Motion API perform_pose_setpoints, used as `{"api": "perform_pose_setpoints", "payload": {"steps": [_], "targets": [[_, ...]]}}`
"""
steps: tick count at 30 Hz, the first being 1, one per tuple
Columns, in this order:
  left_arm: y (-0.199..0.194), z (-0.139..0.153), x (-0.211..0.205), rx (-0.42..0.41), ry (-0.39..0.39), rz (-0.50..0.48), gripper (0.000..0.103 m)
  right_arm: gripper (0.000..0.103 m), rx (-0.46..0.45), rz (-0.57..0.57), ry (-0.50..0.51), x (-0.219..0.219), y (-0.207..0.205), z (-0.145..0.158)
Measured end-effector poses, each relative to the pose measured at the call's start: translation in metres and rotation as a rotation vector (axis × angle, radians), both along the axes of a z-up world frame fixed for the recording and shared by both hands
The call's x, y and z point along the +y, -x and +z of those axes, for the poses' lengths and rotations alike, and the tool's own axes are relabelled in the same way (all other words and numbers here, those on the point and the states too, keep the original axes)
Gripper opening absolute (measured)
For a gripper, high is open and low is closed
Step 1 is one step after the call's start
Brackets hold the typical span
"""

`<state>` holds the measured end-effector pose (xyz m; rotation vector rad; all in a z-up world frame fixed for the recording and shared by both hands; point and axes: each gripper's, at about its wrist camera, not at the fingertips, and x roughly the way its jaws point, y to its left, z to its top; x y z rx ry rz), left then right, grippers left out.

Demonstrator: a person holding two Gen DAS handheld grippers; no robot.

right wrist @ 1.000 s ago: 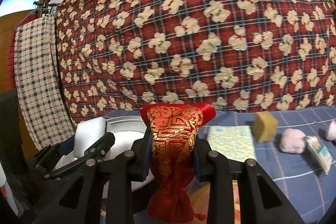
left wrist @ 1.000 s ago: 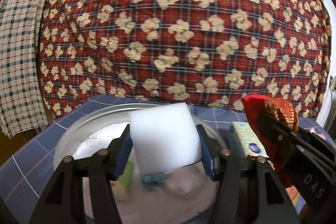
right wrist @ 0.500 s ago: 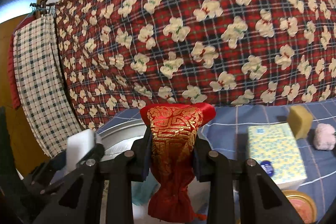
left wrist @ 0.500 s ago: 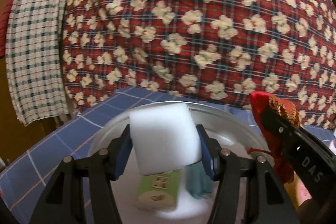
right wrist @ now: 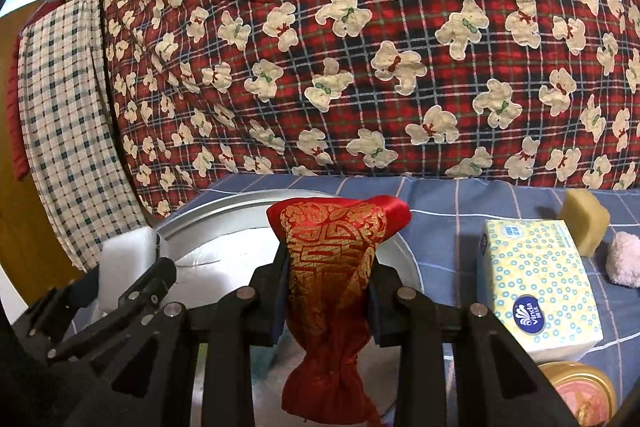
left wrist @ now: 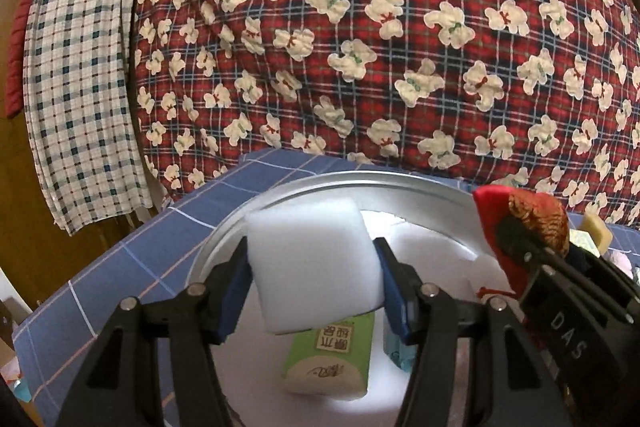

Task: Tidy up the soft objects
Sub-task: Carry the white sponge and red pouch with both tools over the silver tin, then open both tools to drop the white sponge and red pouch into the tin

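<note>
**Both tongs loaded over the basin**

Leftmost, a checked cloth (left wrist: 80,75) hanging beside the bear-print quilt (left wrist: 380,39). Then the left gripper (left wrist: 314,269) clamped on a white foam block (left wrist: 312,263), held above the round metal basin (left wrist: 224,231); under it, a green packet (left wrist: 332,355). Right of that, the right gripper (right wrist: 328,291) squeezed narrow on a red-gold pouch (right wrist: 334,267), long axis upright, tied neck hanging down. Farther right, on the blue sheet (right wrist: 440,199): a tissue box (right wrist: 536,279), yellow sponge (right wrist: 586,223), pink puff (right wrist: 626,259).

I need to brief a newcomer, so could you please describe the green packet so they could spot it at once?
Find the big round metal basin on the blue checked cloth. The green packet lies on its white floor, below the white foam block. It alone there is green, with printed characters.
</note>
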<state>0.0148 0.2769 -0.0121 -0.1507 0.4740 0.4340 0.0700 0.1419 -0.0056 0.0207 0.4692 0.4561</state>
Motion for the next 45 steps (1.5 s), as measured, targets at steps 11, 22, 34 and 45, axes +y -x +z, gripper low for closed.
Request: {"api": "perform_pose_setpoints", "payload": {"steps": [11, 22, 34, 45], "targets": [[-0.002, -0.004, -0.003, 0.017, -0.002, -0.004, 0.058, 0.035, -0.004, 0.014, 0.044, 0.007, -0.001, -0.004], [-0.002, -0.004, -0.007, 0.019, -0.031, 0.008, 0.058, 0.039, 0.012, 0.046, 0.019, 0.006, -0.002, -0.007], [0.001, -0.002, -0.007, 0.002, -0.049, 0.032, 0.072, 0.073, 0.014, 0.112, -0.123, -0.009, 0.002, 0.003], [0.012, 0.005, -0.013, -0.077, -0.052, 0.029, 0.103, 0.085, -0.196, -0.041, -0.07, -0.024, 0.033, 0.023]]}}
